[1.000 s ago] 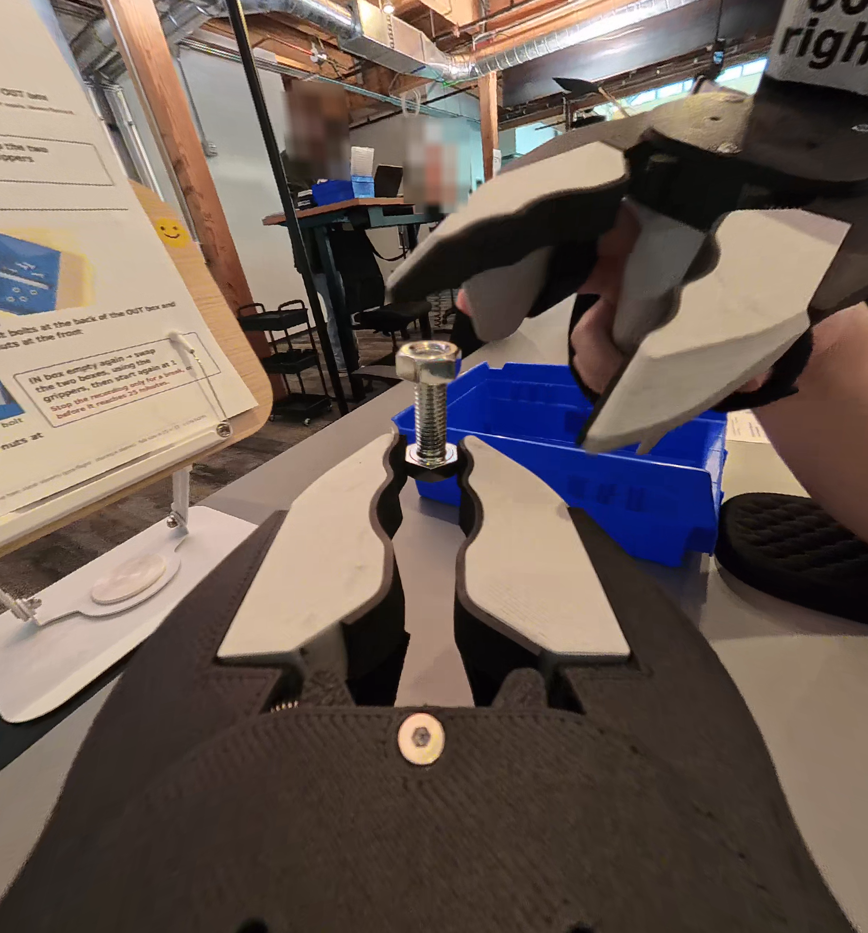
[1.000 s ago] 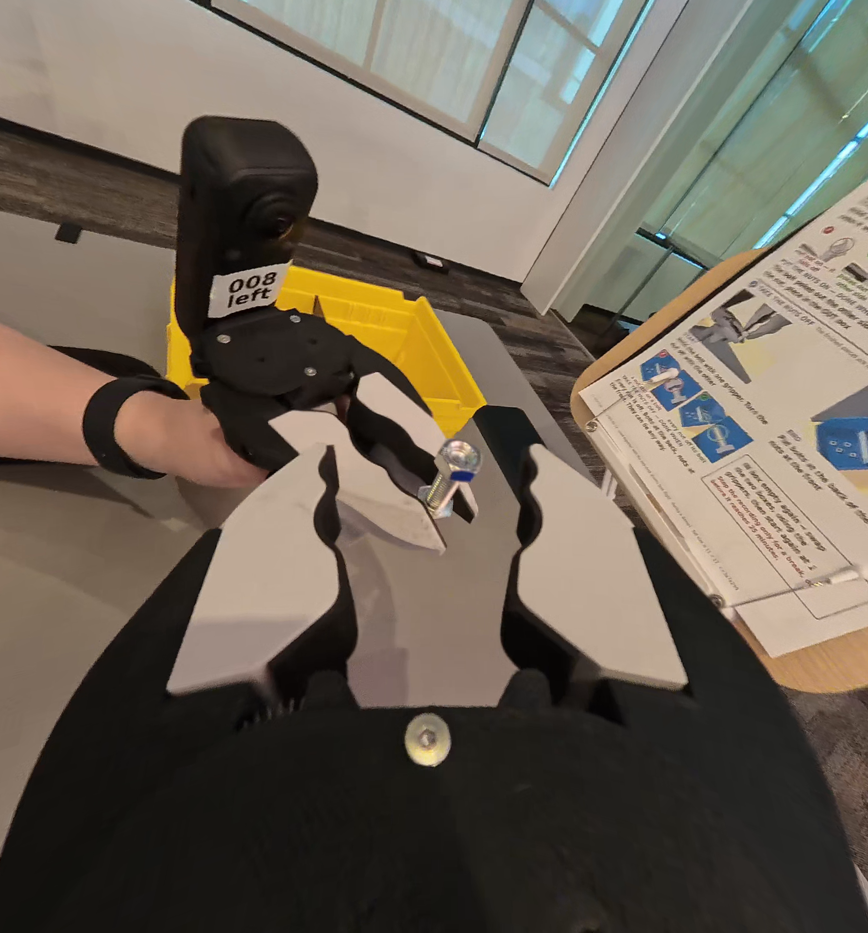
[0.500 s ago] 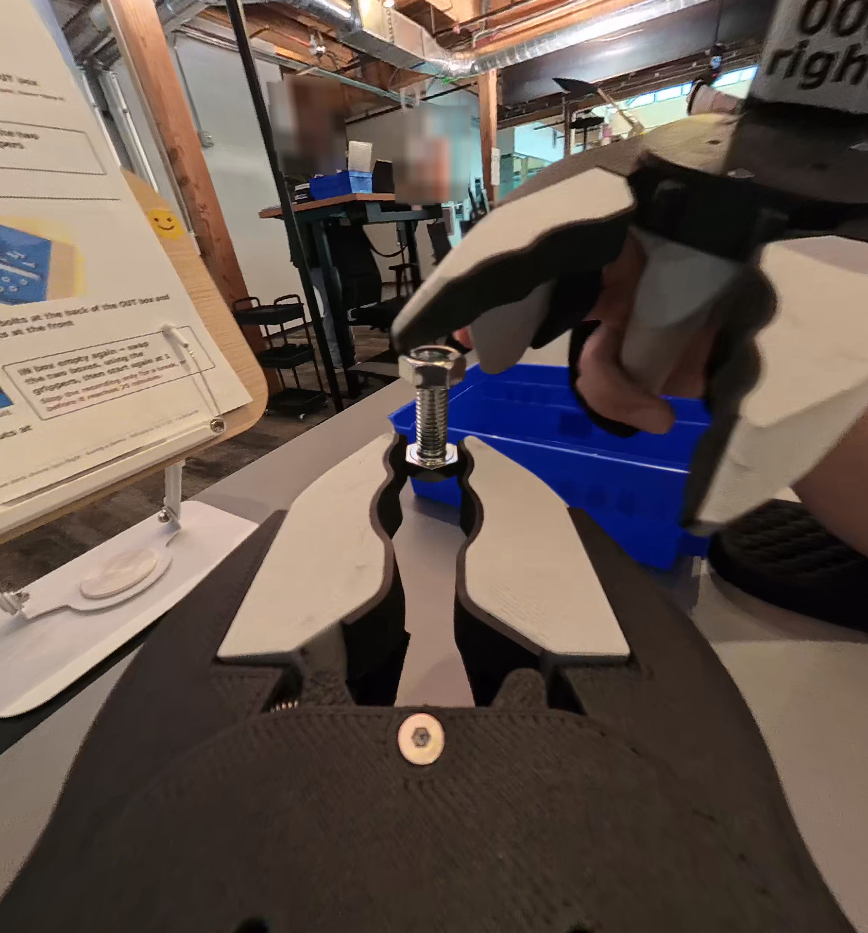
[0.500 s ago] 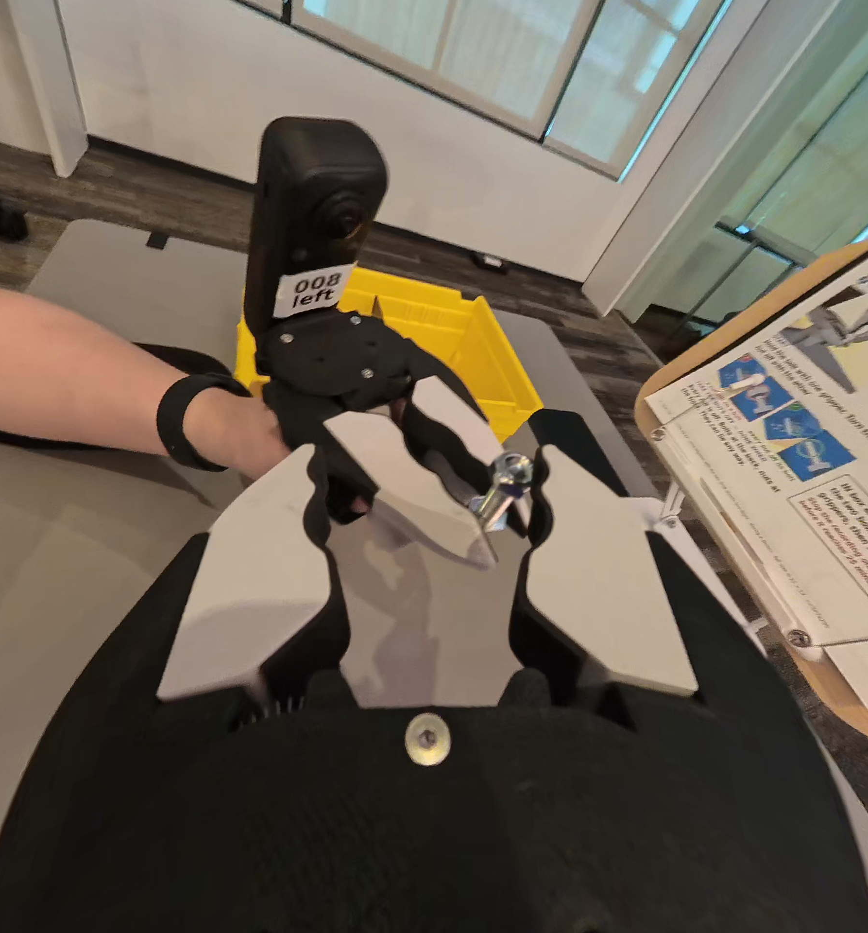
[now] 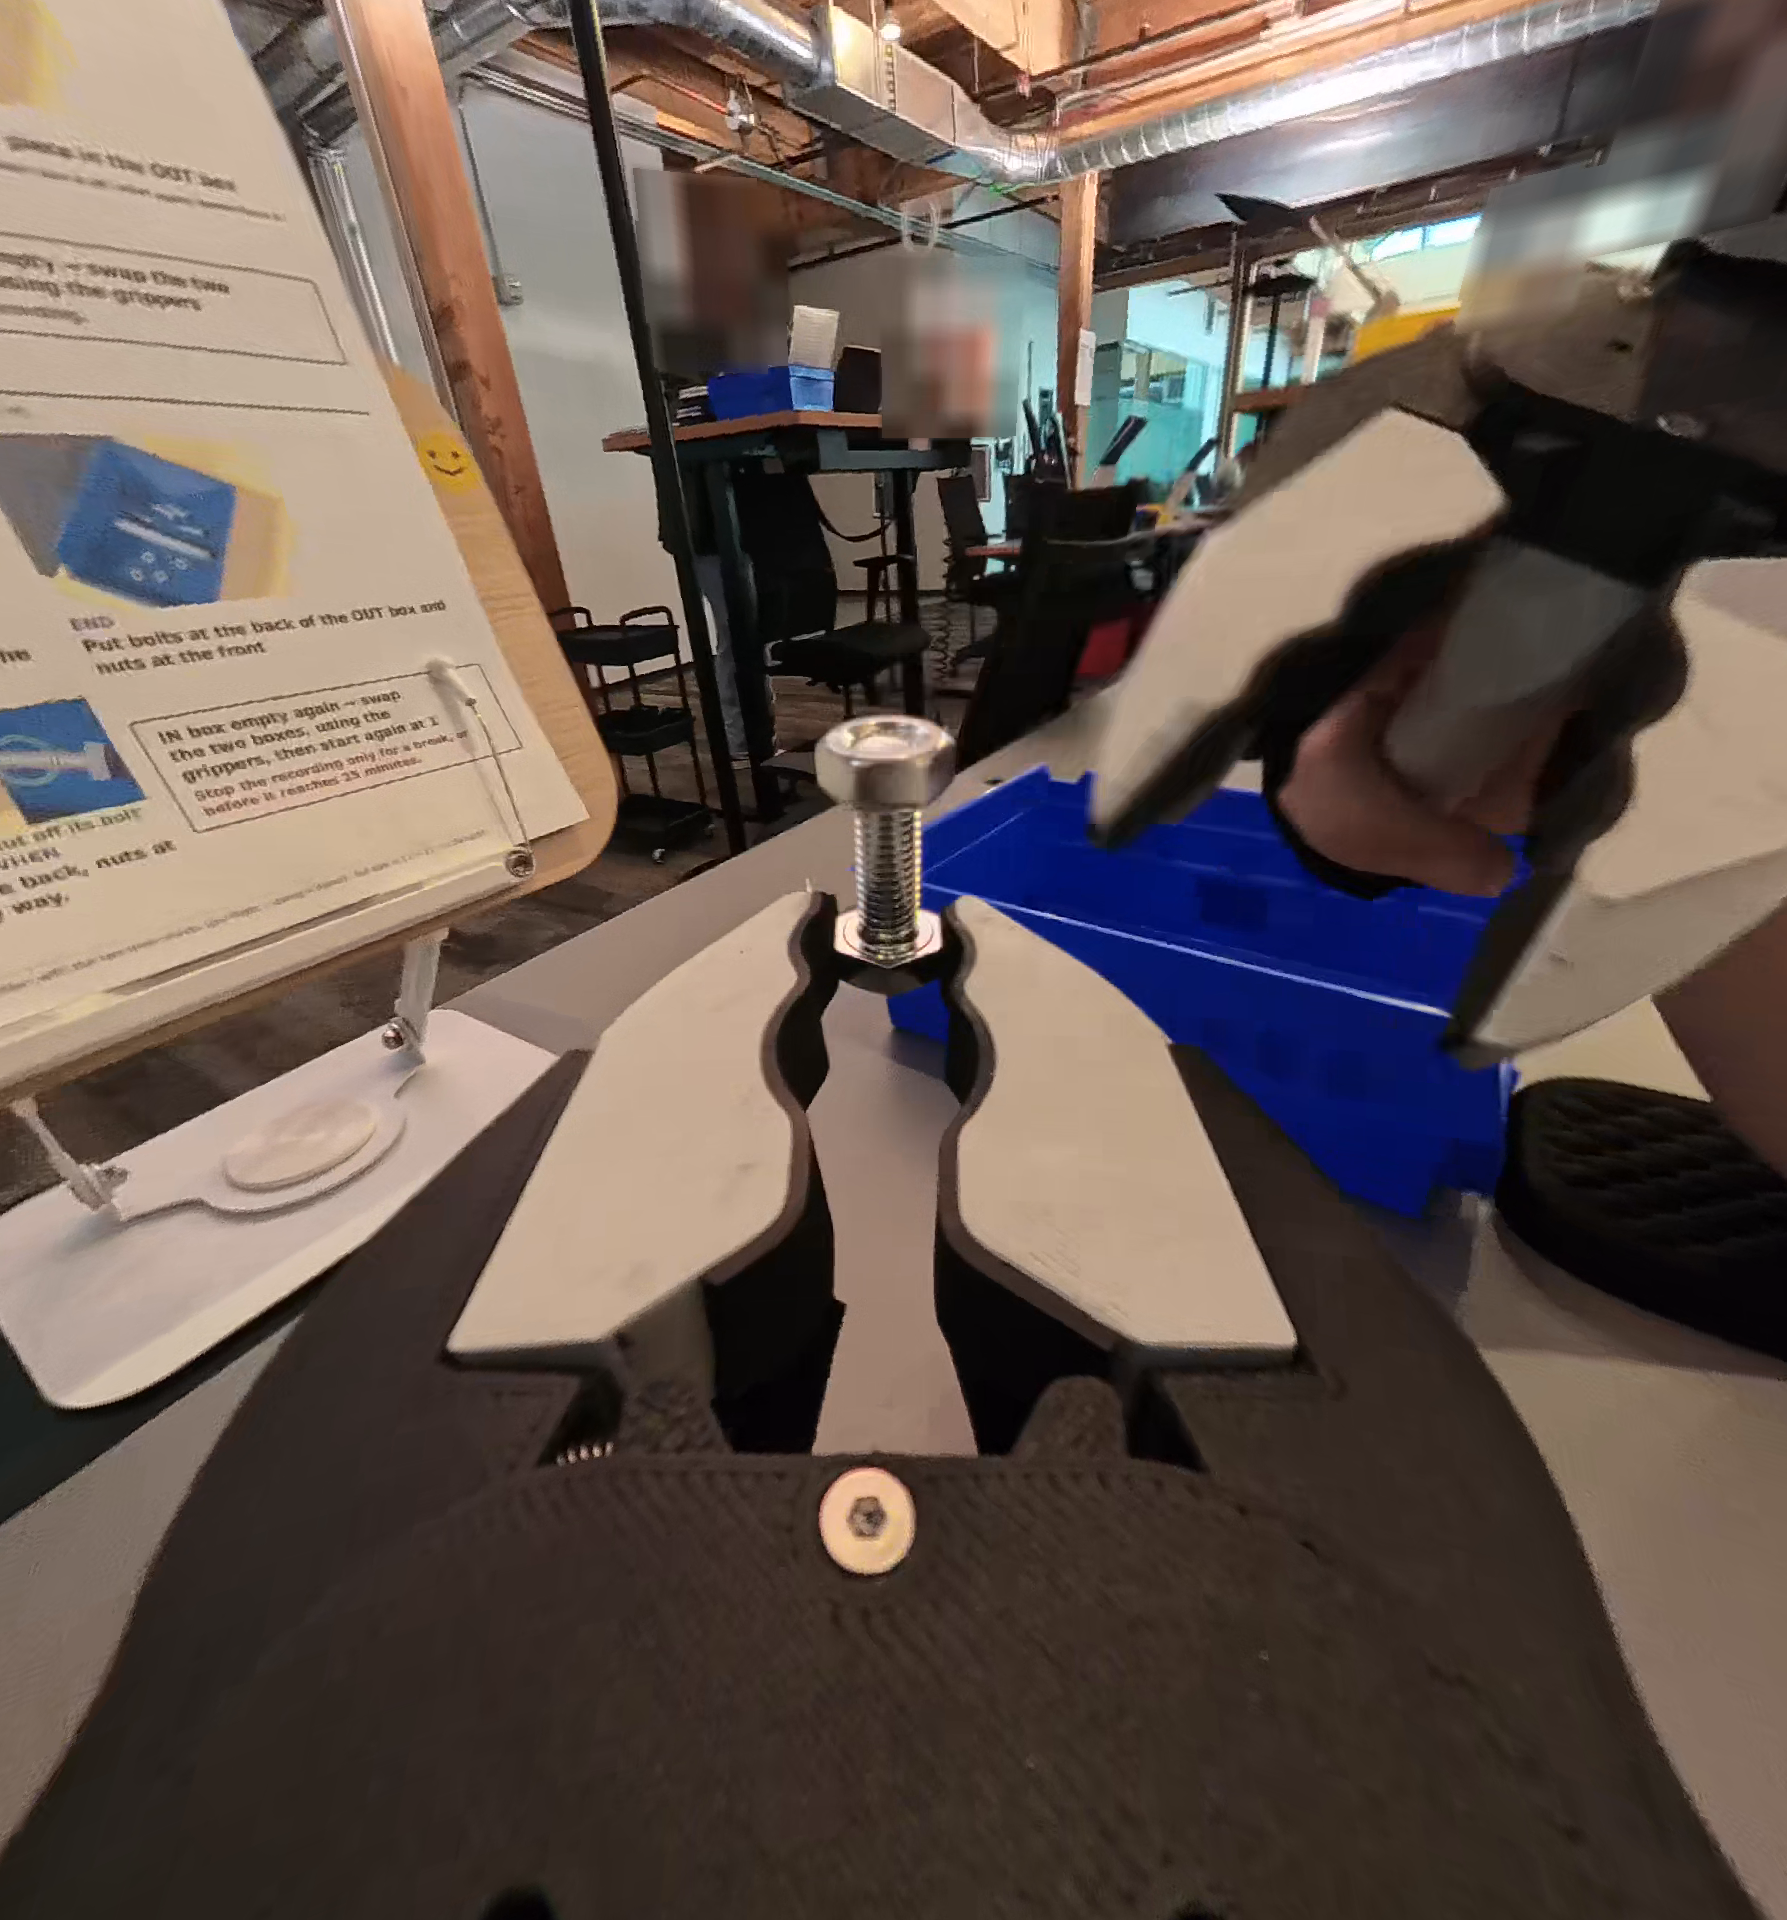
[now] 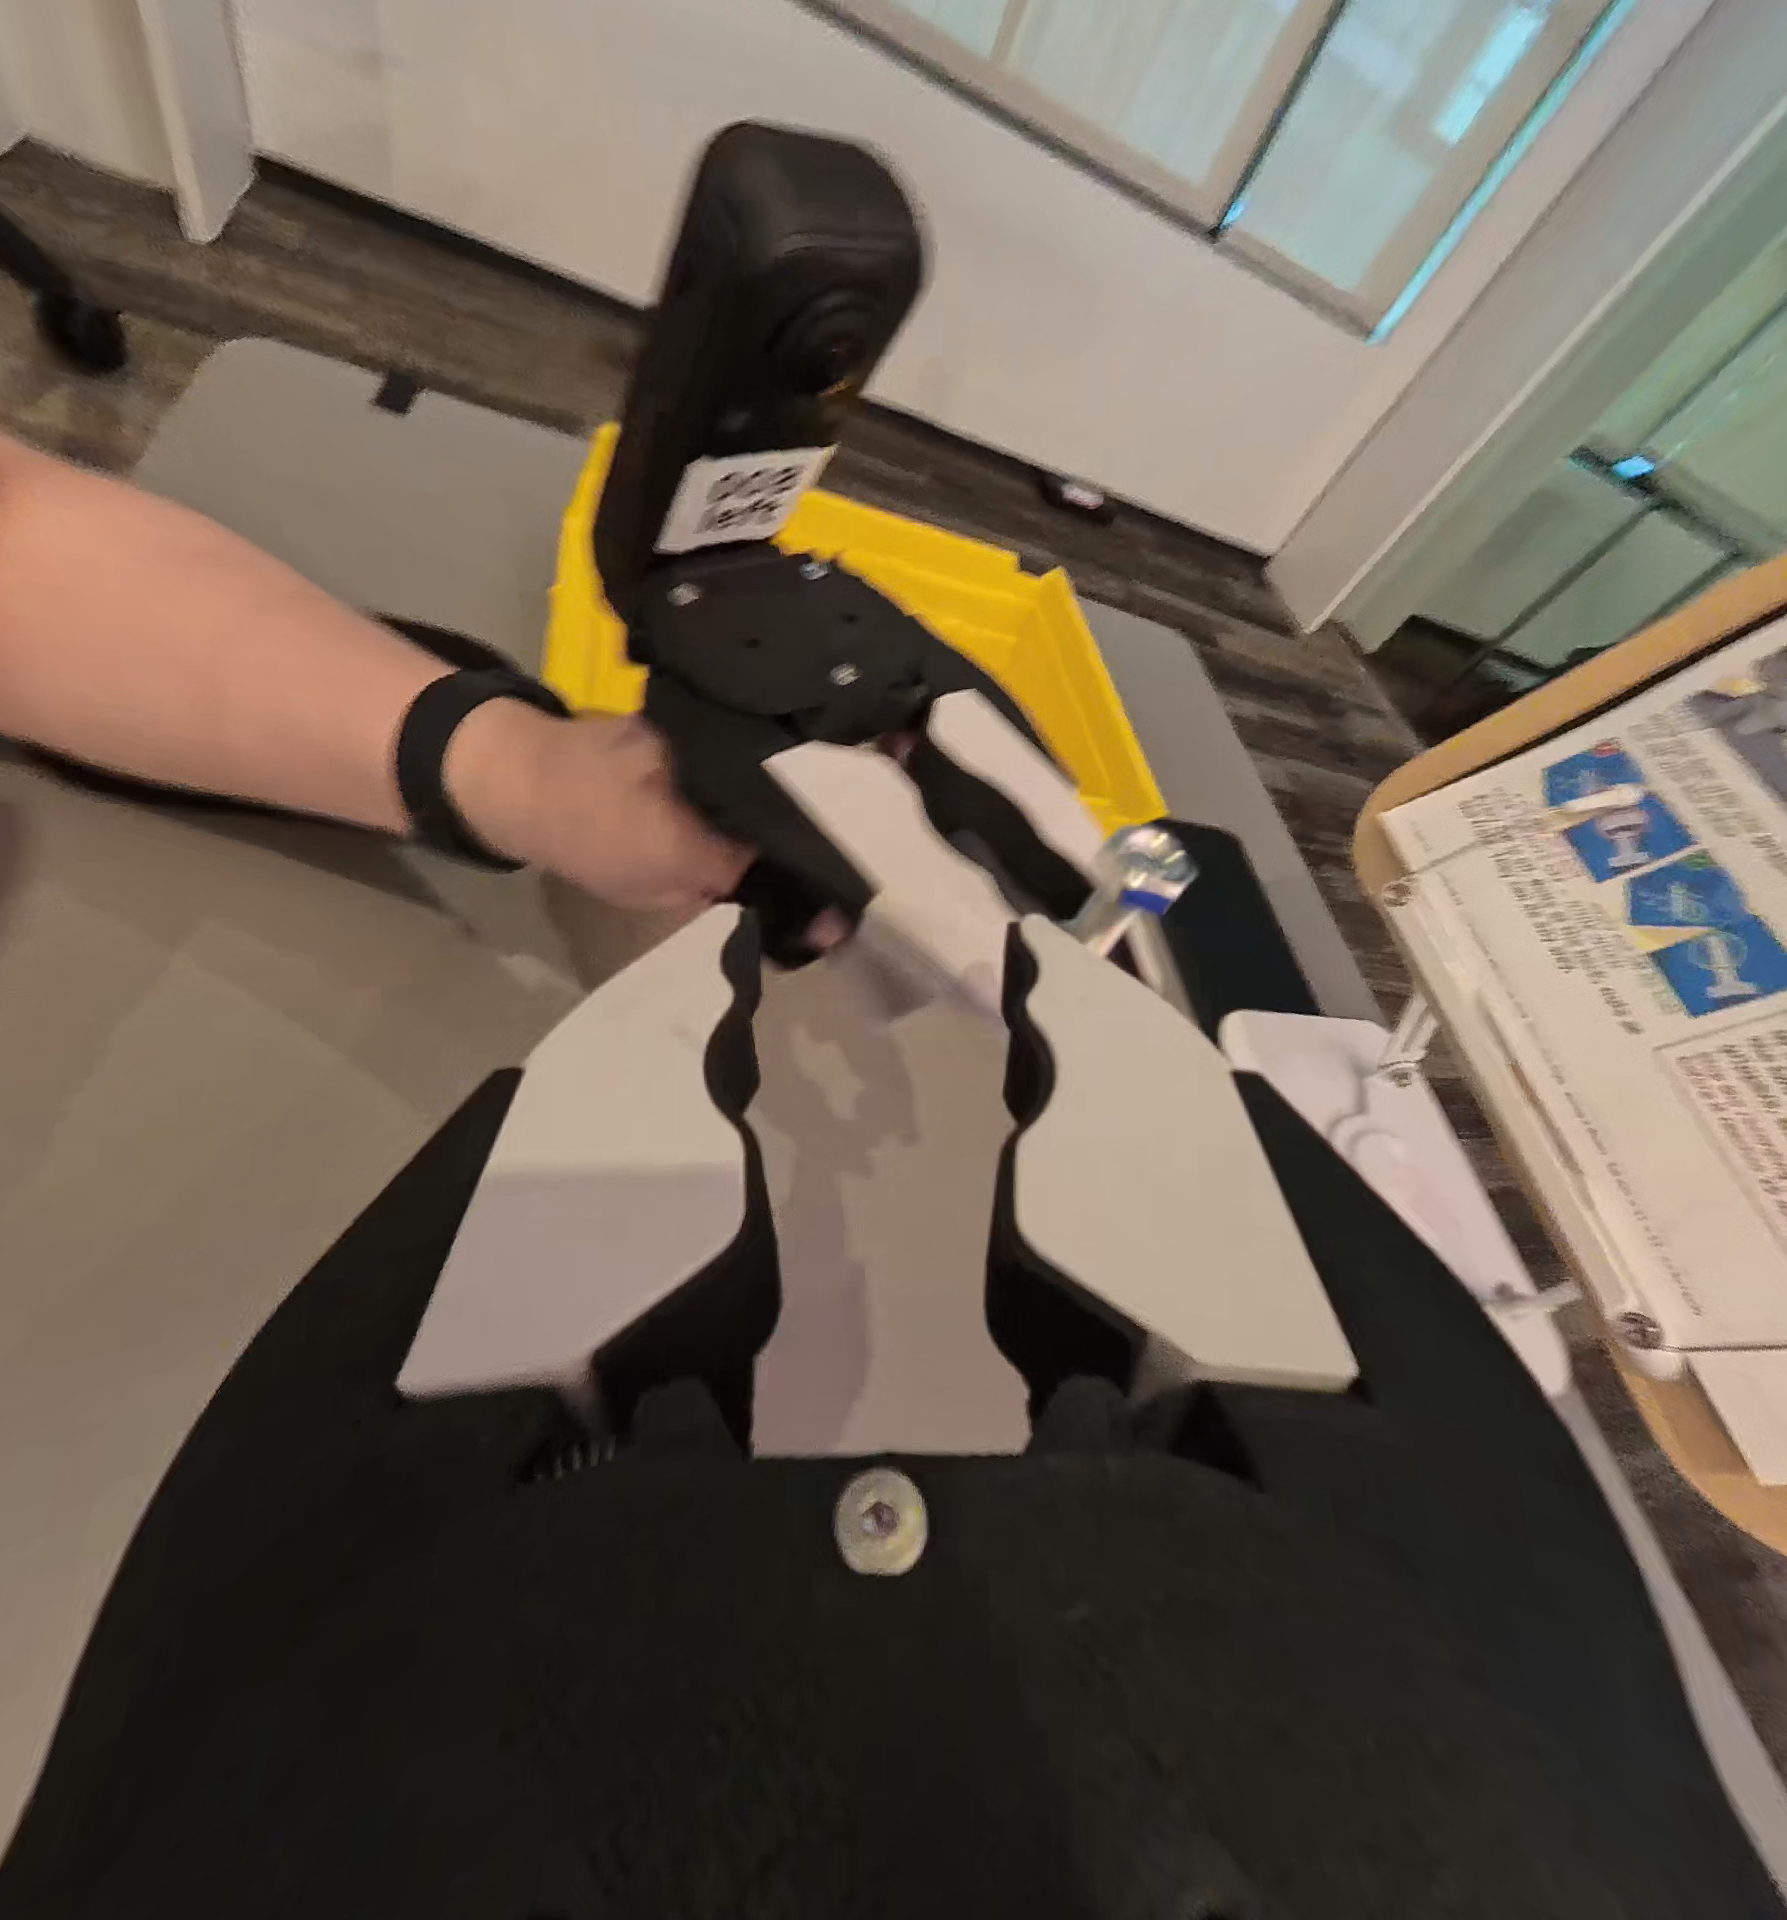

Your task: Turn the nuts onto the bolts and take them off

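Observation:
My left gripper (image 5: 884, 920) is shut on a silver nut (image 5: 884, 938) held in the notch at its fingertips. A silver bolt (image 5: 884, 821) stands upright in the nut, head up. My right gripper (image 5: 1284, 935) hangs open and empty to the right of the bolt head, clear of it. In the right wrist view my right gripper (image 6: 873, 925) has its jaws apart with nothing between them. The left gripper (image 6: 1097, 894) and the bolt (image 6: 1138, 862) sit just beyond my right fingertip (image 6: 1034, 956).
A blue bin (image 5: 1232, 966) stands behind the bolt. A yellow bin (image 6: 1065, 644) sits behind the left gripper. An instruction board on a white stand (image 5: 193, 623) is at the left, also in the right wrist view (image 6: 1647, 987). A black pad (image 5: 1678, 1195) lies at the right.
My right gripper has moved off the bolt head to the right and its jaws have narrowed. The left gripper still holds the nut and bolt.

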